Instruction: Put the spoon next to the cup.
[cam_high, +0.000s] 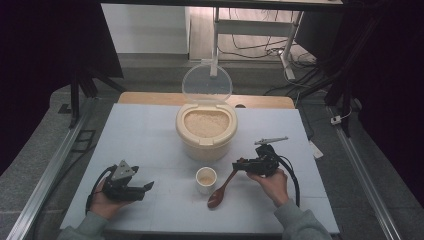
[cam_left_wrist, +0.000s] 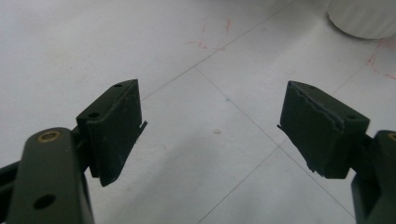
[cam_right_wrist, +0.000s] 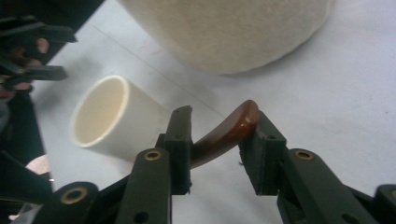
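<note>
A beige rice container (cam_high: 205, 137) stands mid-table with its clear lid (cam_high: 206, 84) tipped up and rice showing inside. In front of it is a small white cup (cam_high: 206, 180) with a little rice in it. My right gripper (cam_high: 239, 165) is shut on the handle of a brown wooden spoon (cam_high: 219, 195), whose bowl rests on the table right of the cup. In the right gripper view the handle (cam_right_wrist: 224, 135) crosses between the jaws of that gripper (cam_right_wrist: 221, 119), with the cup (cam_right_wrist: 105, 119) to the left. My left gripper (cam_high: 148, 186) (cam_left_wrist: 211, 91) is open over bare table.
The container's wall (cam_right_wrist: 229, 32) rises close behind the spoon handle. A single rice grain (cam_left_wrist: 216, 131) lies on the pale table (cam_high: 150, 135) between the left jaws. A white rounded base (cam_left_wrist: 362, 18) stands at the top right of the left gripper view.
</note>
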